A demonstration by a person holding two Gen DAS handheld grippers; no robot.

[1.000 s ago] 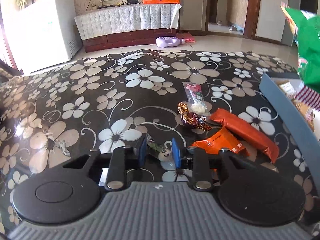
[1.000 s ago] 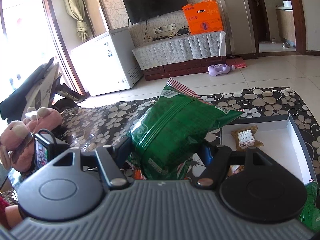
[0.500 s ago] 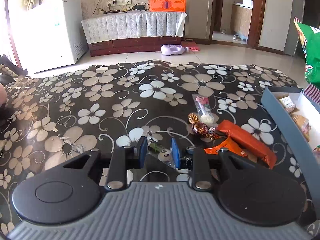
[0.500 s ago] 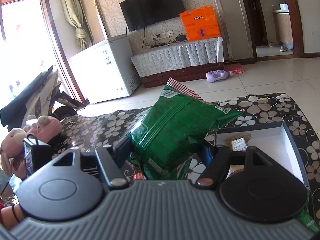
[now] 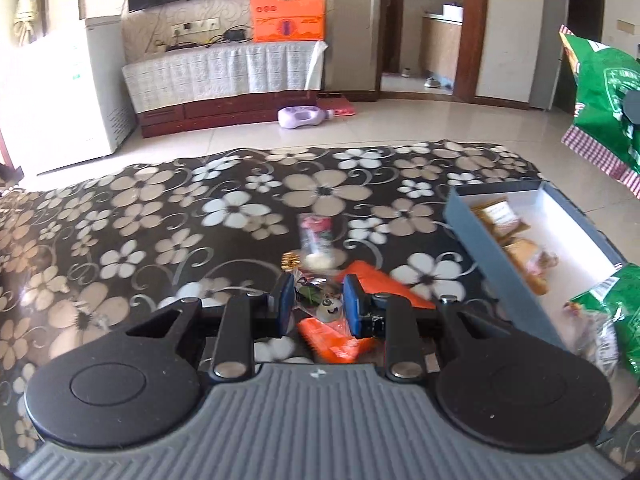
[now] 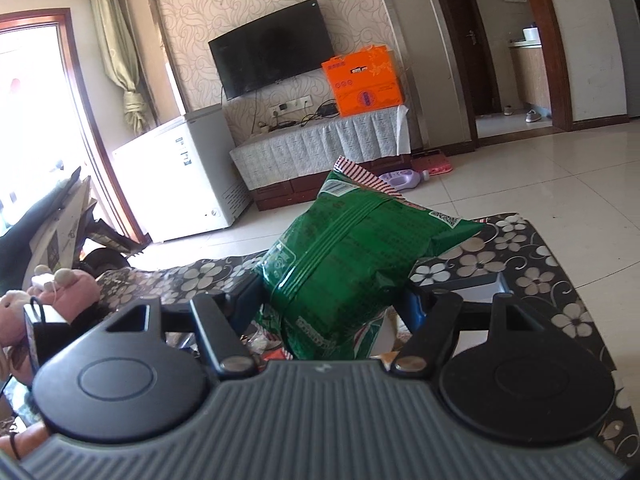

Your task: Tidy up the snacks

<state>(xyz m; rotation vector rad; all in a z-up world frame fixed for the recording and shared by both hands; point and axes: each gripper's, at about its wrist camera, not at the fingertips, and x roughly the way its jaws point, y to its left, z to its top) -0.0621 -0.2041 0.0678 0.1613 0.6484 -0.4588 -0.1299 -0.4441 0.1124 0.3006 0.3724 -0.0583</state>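
- Change since the earlier frames: both grippers have risen from the tabletop. In the left wrist view the orange packets, formerly ahead and to the right of the fingers, now lie directly below them, and more of the box interior is visible.
- Left gripper [image 5: 314, 304]: jaws nearly together, clamped on a small clear-wrapped candy [image 5: 328, 307] — a pale piece with a cartoon face and a green patch beside it. The candy sits between the blue pads, clear of the table.
- Right gripper [image 6: 332, 304]: jaws wide, clamped on the lower part of a green snack bag [image 6: 352, 264]. The bag stands upright between the fingers, puffed, with a centre back seam, white label patches and a red-and-white checked top edge. In the left wrist view it hangs at the upper right, above the box.
- Below the left gripper: two orange packets [image 5: 340, 340], a gold-wrapped sweet [image 5: 291, 259] and a clear sachet with a pink print [image 5: 316, 236], close together on the table.
- Box [image 5: 480, 236]: grey walls, white inside, open-topped, just right of the loose snacks. It contains brown wrapped pastries [image 5: 500, 216]; a second green bag [image 5: 616, 320] rests at its near end.
- Surface: table [image 5: 160, 216] covered in a glossy black cloth with beige and white flowers.
- Room: tiled floor, a purple bottle [image 5: 300, 116] lying on it, a covered low cabinet carrying an orange carton [image 5: 286, 10], a wall television [image 6: 272, 64], a white chest freezer [image 6: 188, 176] and a pink plush toy [image 6: 60, 292] at the table's left end.
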